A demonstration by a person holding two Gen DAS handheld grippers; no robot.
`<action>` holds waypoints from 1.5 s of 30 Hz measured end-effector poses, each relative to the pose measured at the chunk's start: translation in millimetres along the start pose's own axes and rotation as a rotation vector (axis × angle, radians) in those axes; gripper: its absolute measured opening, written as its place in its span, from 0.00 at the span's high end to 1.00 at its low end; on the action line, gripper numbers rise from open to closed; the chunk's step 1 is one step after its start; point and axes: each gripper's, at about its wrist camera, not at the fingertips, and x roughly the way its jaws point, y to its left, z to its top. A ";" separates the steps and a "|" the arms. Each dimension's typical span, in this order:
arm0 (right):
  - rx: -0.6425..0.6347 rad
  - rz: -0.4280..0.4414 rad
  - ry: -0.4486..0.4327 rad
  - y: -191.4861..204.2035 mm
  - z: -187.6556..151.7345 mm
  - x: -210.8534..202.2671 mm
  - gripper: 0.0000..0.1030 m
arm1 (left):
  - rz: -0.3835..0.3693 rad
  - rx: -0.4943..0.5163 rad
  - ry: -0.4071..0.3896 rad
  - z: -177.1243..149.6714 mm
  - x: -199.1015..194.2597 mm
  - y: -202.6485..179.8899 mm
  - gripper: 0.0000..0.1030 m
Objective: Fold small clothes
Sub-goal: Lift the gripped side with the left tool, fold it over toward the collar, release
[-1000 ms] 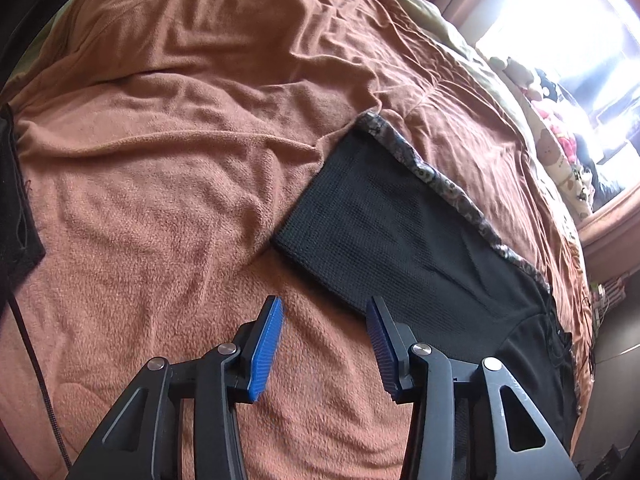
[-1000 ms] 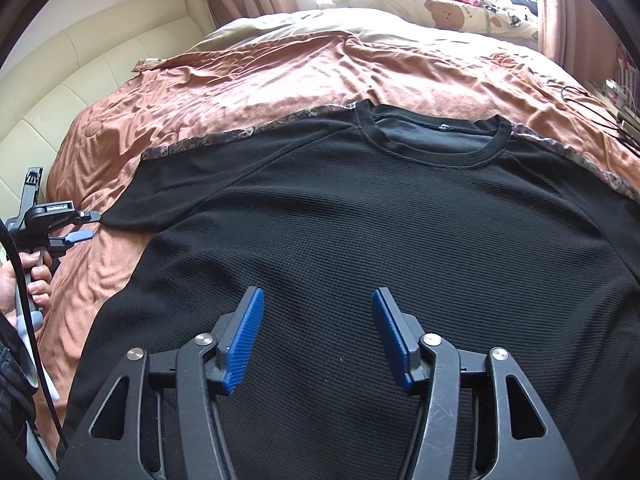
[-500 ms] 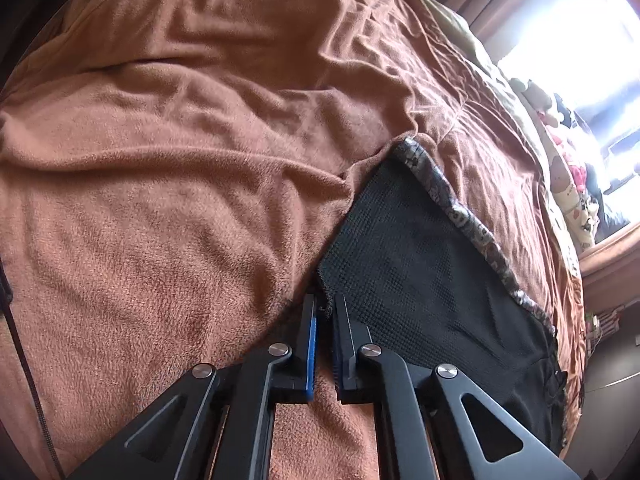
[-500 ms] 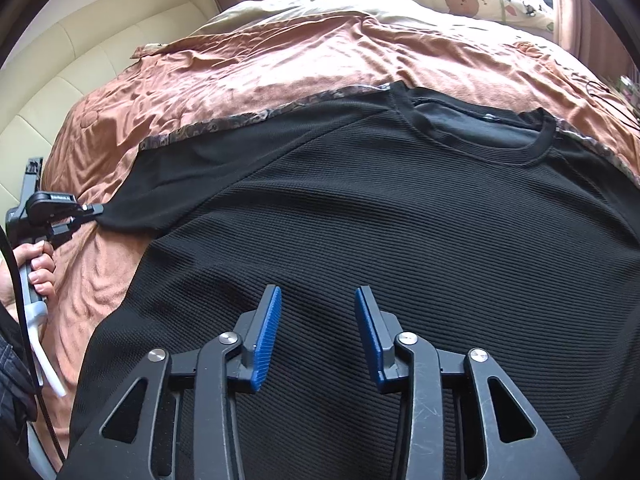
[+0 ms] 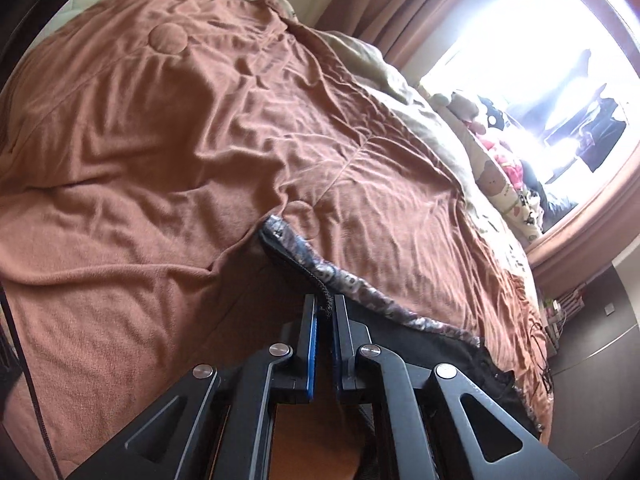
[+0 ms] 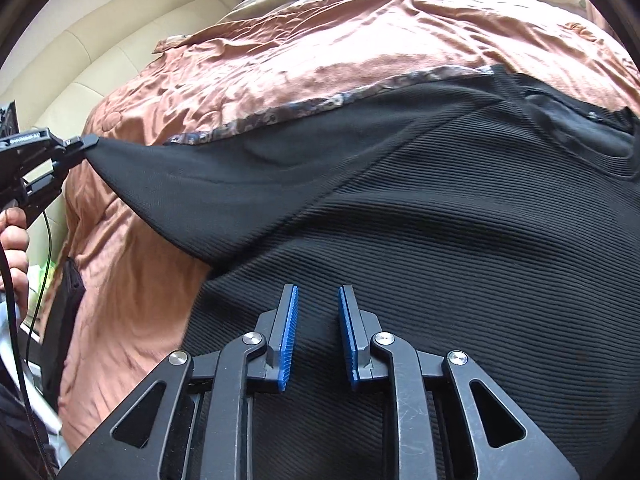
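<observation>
A black ribbed T-shirt [image 6: 440, 220] lies flat on a brown blanket [image 6: 320, 40]. Its neckline [image 6: 592, 136] is at the far right. My left gripper [image 5: 324, 306] is shut on the cuff of the shirt's sleeve [image 5: 290, 258], which has a patterned trim [image 5: 360, 284]. In the right wrist view that left gripper [image 6: 86, 142] holds the sleeve [image 6: 192, 184] pulled up off the bed into a taut point. My right gripper [image 6: 319, 292] is low over the shirt's body near the armpit. Its jaws are closing, with a narrow gap left, and ribbed cloth shows behind them, not pinched.
The brown blanket [image 5: 160, 160] covers the whole bed, with a cream padded headboard [image 6: 100, 52] behind. Stuffed toys [image 5: 496, 176] line the window side. A person's hand [image 6: 12, 240] and a black cable [image 6: 44, 248] are at the left edge, near a dark cloth [image 6: 68, 300].
My left gripper closed on the sleeve cuff and lifted it off the blanket. My right gripper moved left across the shirt and lower, its jaws narrowing.
</observation>
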 end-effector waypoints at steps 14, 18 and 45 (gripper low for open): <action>0.105 0.116 0.026 -13.1 39.8 61.1 0.88 | -0.152 0.114 0.011 9.5 -11.8 -79.9 0.94; 0.122 0.129 0.023 -16.7 54.0 68.8 0.88 | -0.179 0.144 0.019 6.5 -10.1 -96.8 0.94; 0.272 0.021 -0.135 -117.7 -25.8 -111.8 0.43 | -0.396 0.390 0.266 -98.3 46.4 -235.4 0.94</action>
